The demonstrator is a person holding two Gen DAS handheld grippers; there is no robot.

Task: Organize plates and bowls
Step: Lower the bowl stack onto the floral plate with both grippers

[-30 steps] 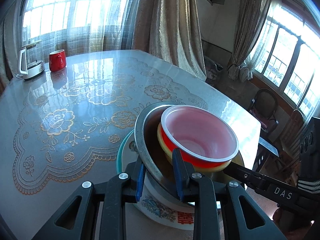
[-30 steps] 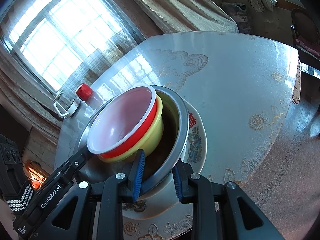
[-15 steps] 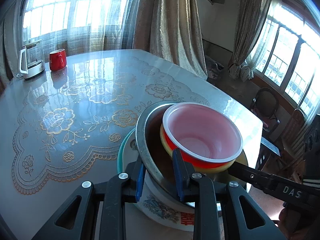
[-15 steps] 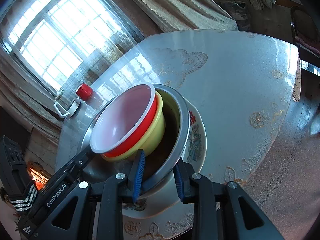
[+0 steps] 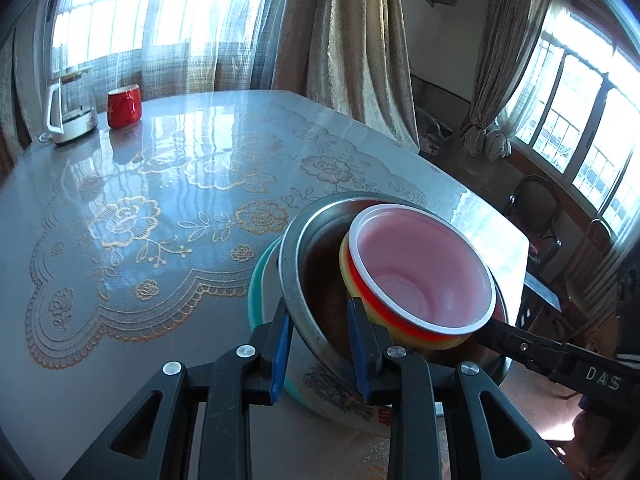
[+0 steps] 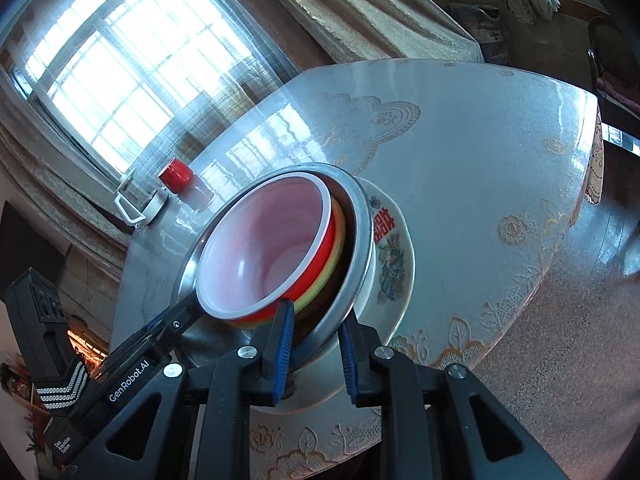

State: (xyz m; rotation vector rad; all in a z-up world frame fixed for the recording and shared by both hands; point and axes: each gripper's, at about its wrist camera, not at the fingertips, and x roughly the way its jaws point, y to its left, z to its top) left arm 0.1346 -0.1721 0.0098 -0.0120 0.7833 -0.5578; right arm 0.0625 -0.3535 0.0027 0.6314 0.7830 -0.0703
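Observation:
A stack stands near the table's corner. A flowered plate (image 5: 332,396) (image 6: 392,264) carries a steel bowl (image 5: 292,264) (image 6: 360,240). Inside that sits a yellow bowl (image 5: 420,340) (image 6: 338,236), and a red bowl (image 5: 420,272) (image 6: 264,248) with a white rim sits in the yellow one. My left gripper (image 5: 320,340) straddles the steel rim with a narrow gap, one pad outside and one inside. On the opposite side, my right gripper (image 6: 316,344) straddles the same rim. Its jaws are closing, and a sliver of bowl wall still shows beside the inner pad.
A red mug (image 5: 125,106) (image 6: 176,174) and a glass jug (image 5: 70,112) (image 6: 138,204) stand at the far side of the table. The table edge (image 5: 516,248) runs just beyond the stack. Chairs (image 5: 536,204) stand by the windows. A striped sleeve (image 6: 60,388) shows behind the left gripper.
The right gripper's pads have drawn closer together around the steel rim. The left view has shifted slightly, so the table and stack sit a little higher. The stack stays on the table.

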